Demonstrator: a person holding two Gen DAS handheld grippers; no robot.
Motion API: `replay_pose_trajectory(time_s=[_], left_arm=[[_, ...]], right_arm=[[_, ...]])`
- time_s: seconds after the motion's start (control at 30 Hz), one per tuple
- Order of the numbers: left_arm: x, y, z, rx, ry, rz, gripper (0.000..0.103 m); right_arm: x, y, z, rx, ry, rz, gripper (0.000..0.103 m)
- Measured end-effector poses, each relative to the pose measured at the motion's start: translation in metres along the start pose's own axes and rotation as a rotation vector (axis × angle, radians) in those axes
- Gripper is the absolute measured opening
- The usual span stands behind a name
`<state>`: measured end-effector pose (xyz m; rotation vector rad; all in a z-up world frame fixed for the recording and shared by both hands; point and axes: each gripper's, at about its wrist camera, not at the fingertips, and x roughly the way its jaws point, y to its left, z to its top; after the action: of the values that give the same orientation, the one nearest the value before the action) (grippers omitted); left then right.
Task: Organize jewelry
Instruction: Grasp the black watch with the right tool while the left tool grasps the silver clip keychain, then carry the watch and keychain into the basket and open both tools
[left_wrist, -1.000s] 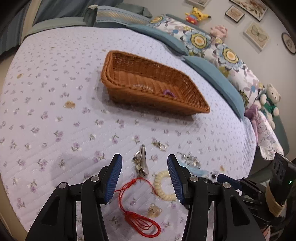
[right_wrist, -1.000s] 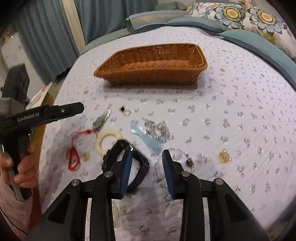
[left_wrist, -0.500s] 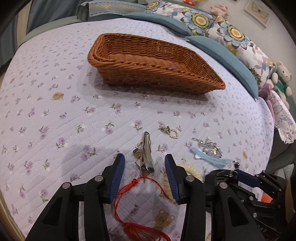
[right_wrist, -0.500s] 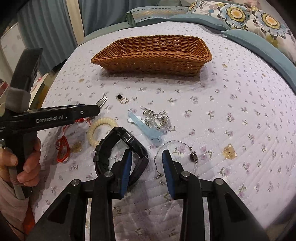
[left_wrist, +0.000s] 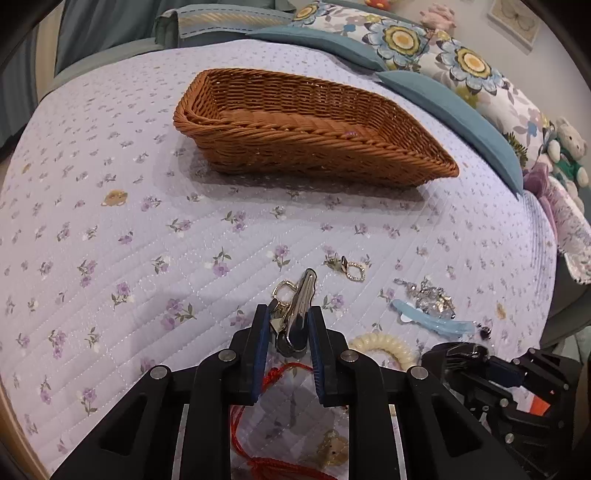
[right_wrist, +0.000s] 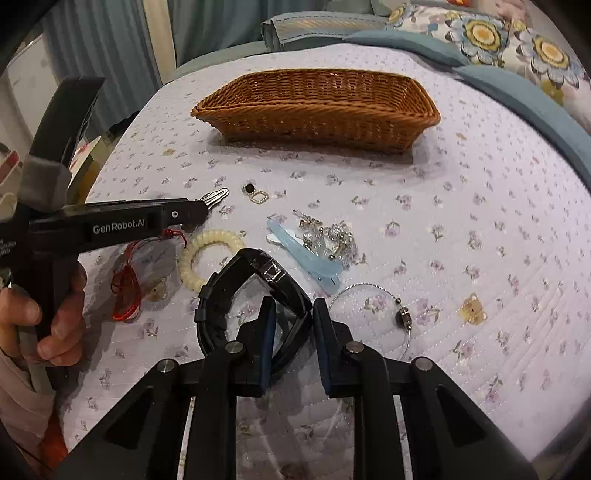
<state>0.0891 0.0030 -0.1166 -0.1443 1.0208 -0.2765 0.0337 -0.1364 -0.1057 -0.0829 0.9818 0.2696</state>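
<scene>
My left gripper (left_wrist: 287, 325) is shut on a silver hair clip (left_wrist: 300, 306) that lies on the quilt; its tip shows in the right wrist view (right_wrist: 216, 196). My right gripper (right_wrist: 293, 314) is closed around the strap of a black watch (right_wrist: 251, 288), still resting on the bed. The brown wicker basket (left_wrist: 310, 129) stands further back, also in the right wrist view (right_wrist: 321, 107). Loose on the quilt are a cream coil hair tie (right_wrist: 207, 254), a red cord (right_wrist: 127, 280), a blue hair clip (right_wrist: 306, 254), a silver chain pile (right_wrist: 330, 236), a gold earring (right_wrist: 256, 194) and a wire bracelet (right_wrist: 384, 314).
A bear charm (right_wrist: 471, 302) lies right of the bracelet, another (left_wrist: 115, 197) left of the basket. Pillows (left_wrist: 443, 74) and soft toys (left_wrist: 565, 151) line the far side. The bed edge (left_wrist: 22, 406) runs near the lower left. A hand (right_wrist: 44, 317) holds the left gripper.
My left gripper moved forward and closed on the silver hair clip. My right gripper advanced over the black watch and its jaws now grip the strap.
</scene>
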Motion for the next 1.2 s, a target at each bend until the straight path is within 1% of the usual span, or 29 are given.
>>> replay_pose_trajectory(time_s=[0.17,0.37,0.6,0.7,0.83,0.97,1.1,1.2], left_arm=[[-0.009,0.009,0.003,-0.035,-0.039,-0.028,0.021],[-0.022,0.018,0.006,-0.086,-0.089,-0.083,0.021],[-0.029,0.018,0.008,-0.092,-0.115,-0.104,0.021],[-0.035,0.014,0.009,-0.092,-0.131,-0.122,0.021],[-0.052,0.008,0.023,-0.085,-0.171,-0.146,0.021],[-0.069,0.001,0.053,-0.068,-0.213,-0.158,0.021],[-0.067,-0.003,0.089,-0.047,-0.227,-0.137,0.021],[-0.053,-0.004,0.117,-0.045,-0.217,-0.127,0.021]], right_arm=[[-0.006,-0.002,0.001,0.015,-0.029,0.017,0.022],[-0.013,-0.003,0.004,0.029,-0.064,0.026,0.022],[-0.021,-0.007,0.008,0.050,-0.098,0.040,0.022],[-0.027,-0.009,0.015,0.064,-0.112,0.041,0.022],[-0.039,-0.013,0.040,0.068,-0.155,0.050,0.022],[-0.039,-0.021,0.080,0.068,-0.187,0.024,0.022],[-0.027,-0.033,0.123,0.073,-0.223,-0.008,0.022],[-0.010,-0.046,0.157,0.100,-0.235,-0.019,0.022]])
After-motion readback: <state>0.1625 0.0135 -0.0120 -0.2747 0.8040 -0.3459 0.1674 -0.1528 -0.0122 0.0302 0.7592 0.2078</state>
